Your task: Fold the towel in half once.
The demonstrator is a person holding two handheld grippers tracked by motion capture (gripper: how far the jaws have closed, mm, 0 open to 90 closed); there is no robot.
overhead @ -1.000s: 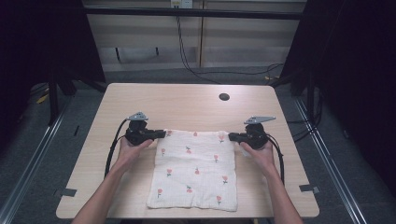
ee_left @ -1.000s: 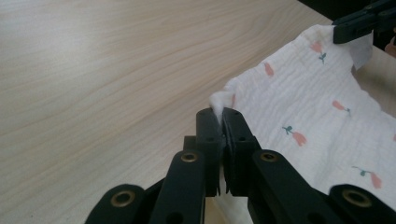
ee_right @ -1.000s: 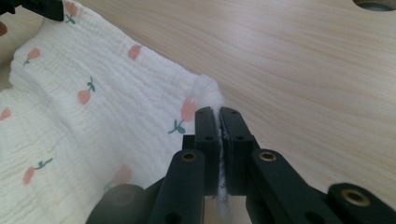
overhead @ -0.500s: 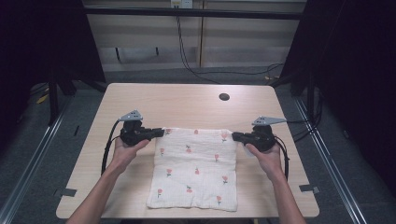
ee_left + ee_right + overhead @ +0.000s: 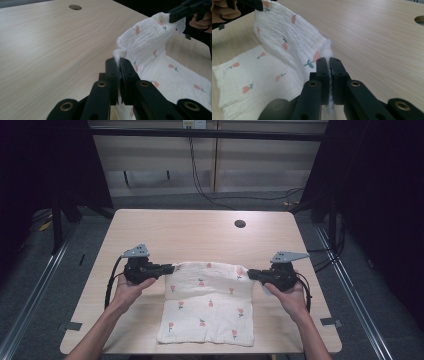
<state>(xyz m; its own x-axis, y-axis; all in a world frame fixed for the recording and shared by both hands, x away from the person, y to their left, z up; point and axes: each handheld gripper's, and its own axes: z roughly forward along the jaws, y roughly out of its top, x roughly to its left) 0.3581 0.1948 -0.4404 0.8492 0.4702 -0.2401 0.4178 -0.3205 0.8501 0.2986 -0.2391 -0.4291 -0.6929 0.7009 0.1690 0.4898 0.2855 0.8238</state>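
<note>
Cloth (image 5: 210, 305), white with small red flowers, lies toward the near edge of the counter (image 5: 200, 232), its far edge raised between two grips. On the left, our left hand-held gripper (image 5: 170, 268) is clamped on the far left corner; in the left gripper view a tuft of fabric pokes up between the closed jaws. On the right, our right hand-held gripper (image 5: 251, 274) pinches the far right corner the same way. We judge the step to be the start of a fold, far edge brought toward us. Next we would need to carry both corners level and together over the near edge, keeping the hem taut. The counter is pale wood with a round hole (image 5: 240, 223) near the back; beyond it, cables (image 5: 200, 180) hang against a panelled wall, with dark surroundings.
</note>
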